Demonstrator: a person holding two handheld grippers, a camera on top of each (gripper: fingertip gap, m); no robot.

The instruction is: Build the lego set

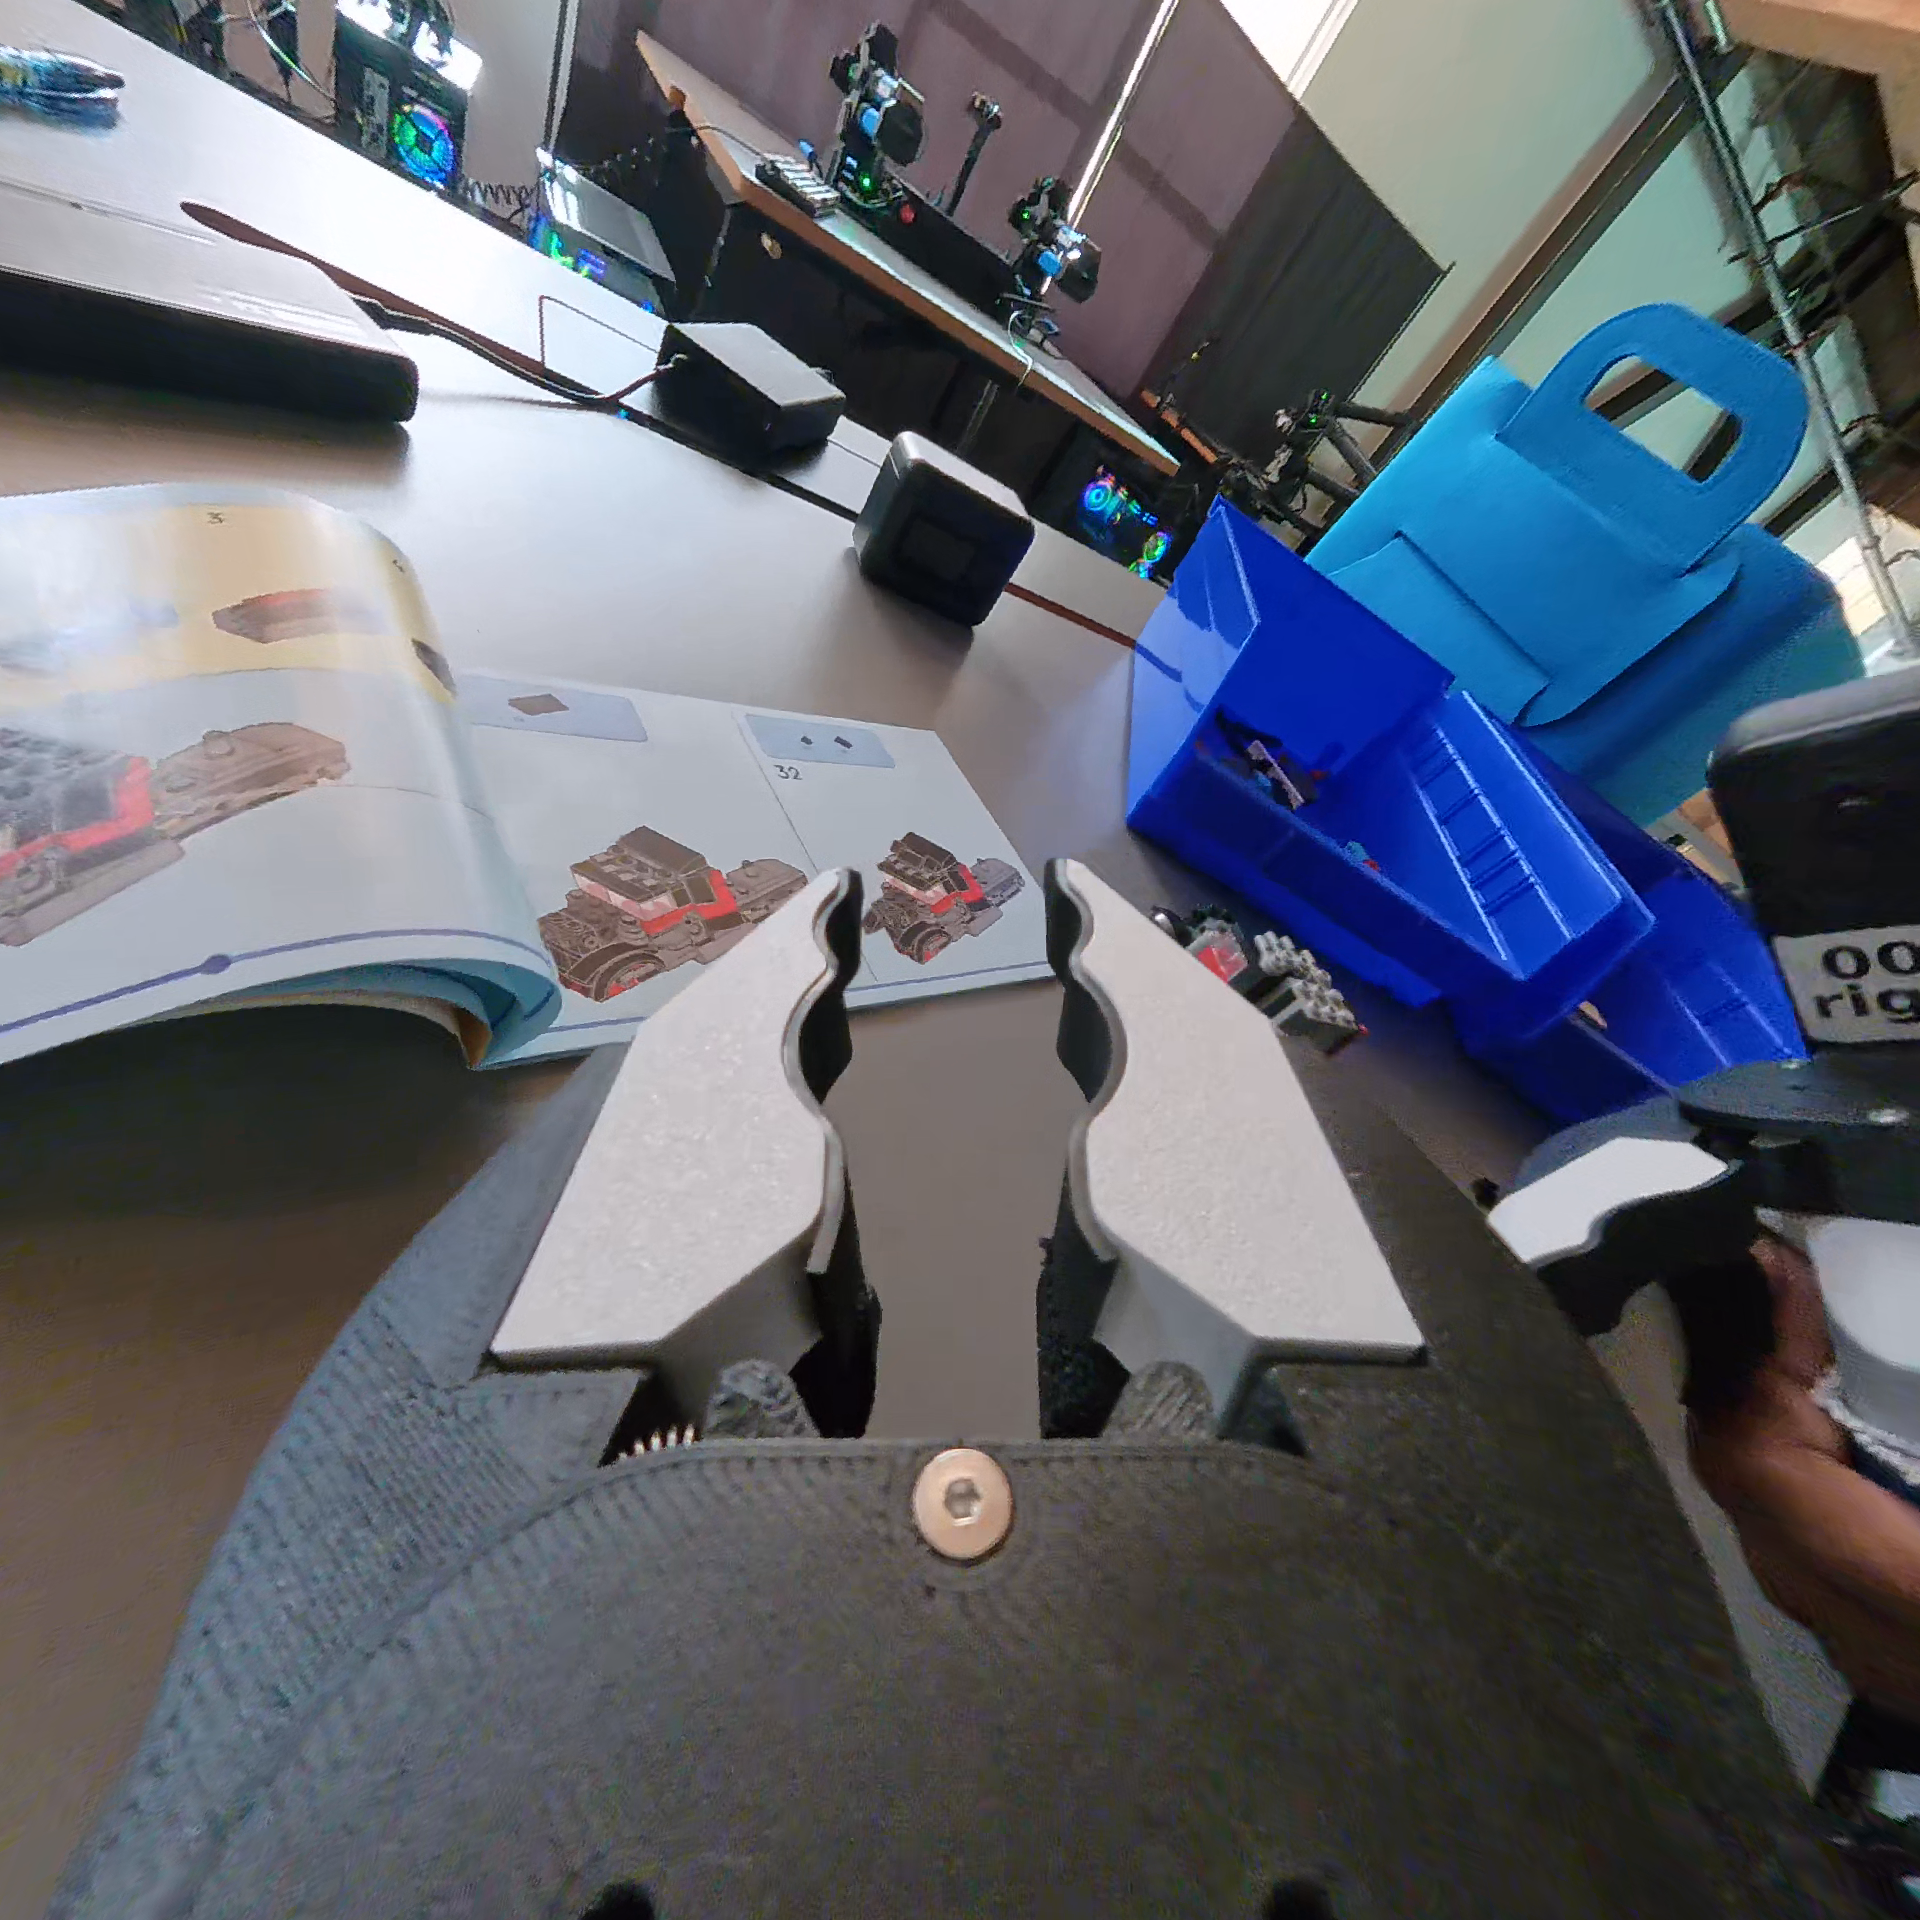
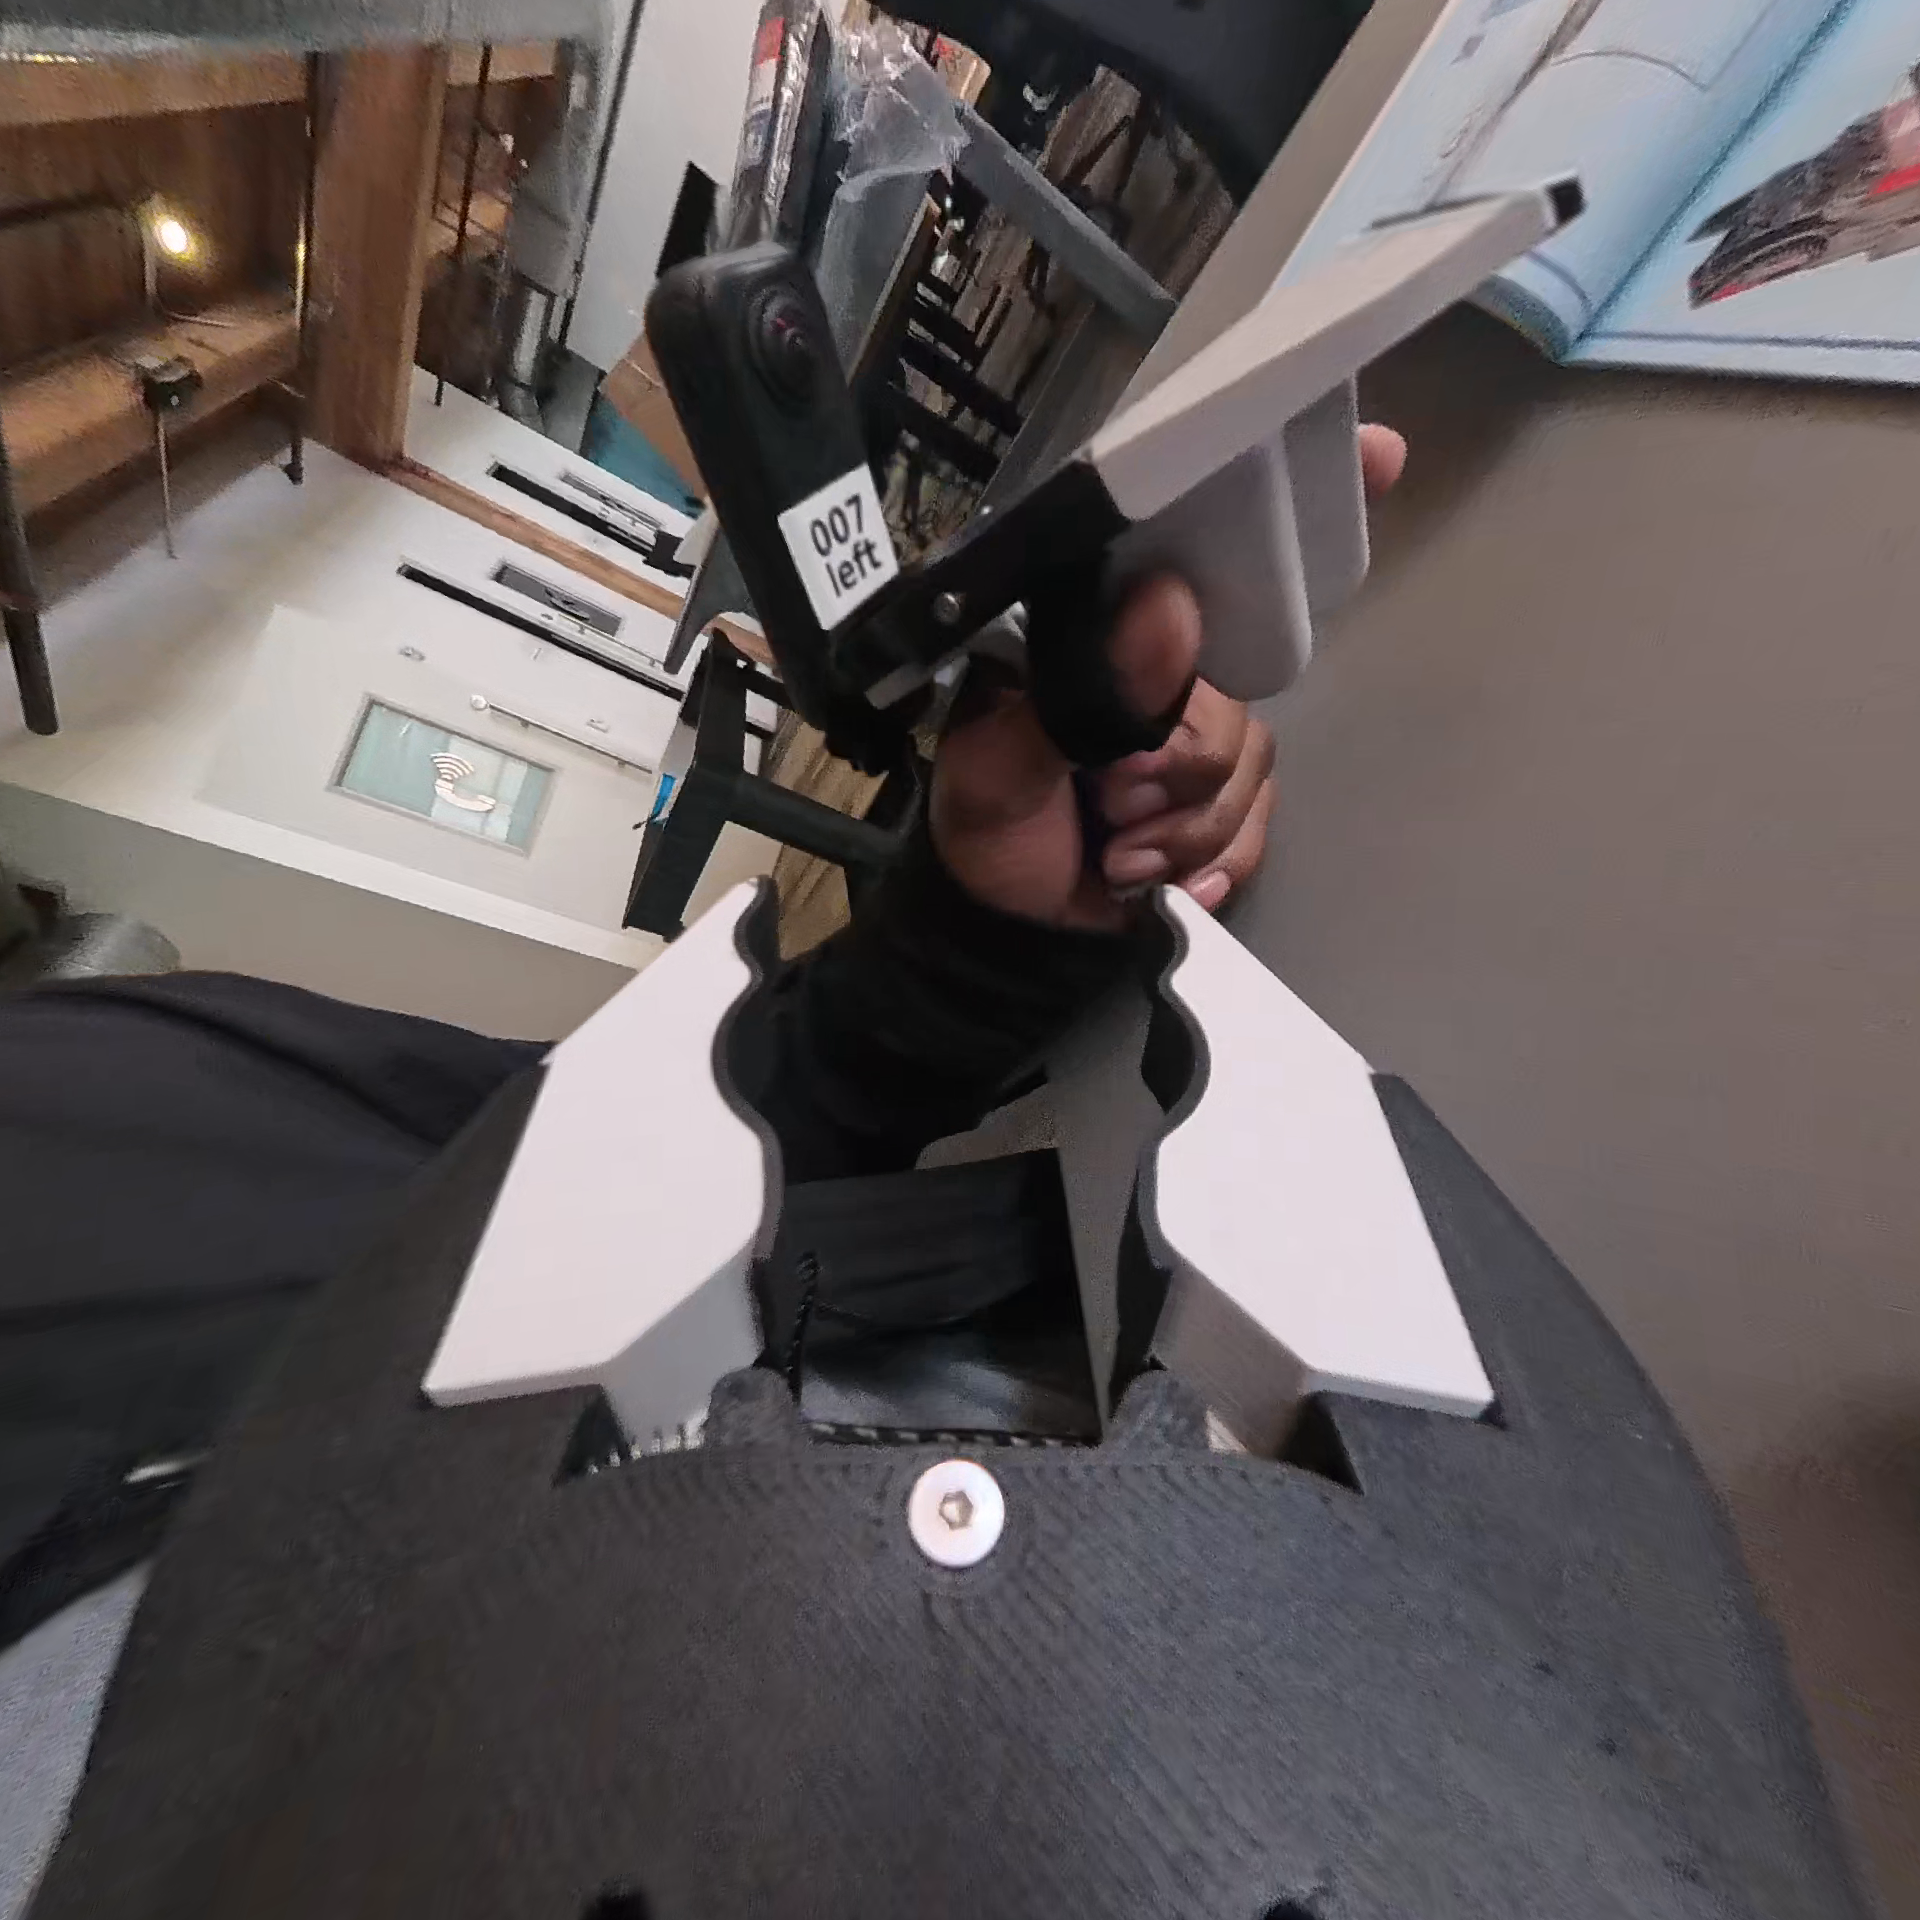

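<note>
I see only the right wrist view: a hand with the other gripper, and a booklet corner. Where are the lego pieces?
Observer: A small grey build lies beside the blue bin.
Operator: Is anything inside the bin?
Observer: Yes, a few loose pieces lie in its open front.
Operator: Does the left gripper hold something?
Observer: No, the left gripper has its fingers apart, with nothing between them.

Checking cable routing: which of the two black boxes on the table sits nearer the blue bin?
The small cube-shaped black box, nearer the blue plastic bin; the flatter black box lies farther back.
</note>
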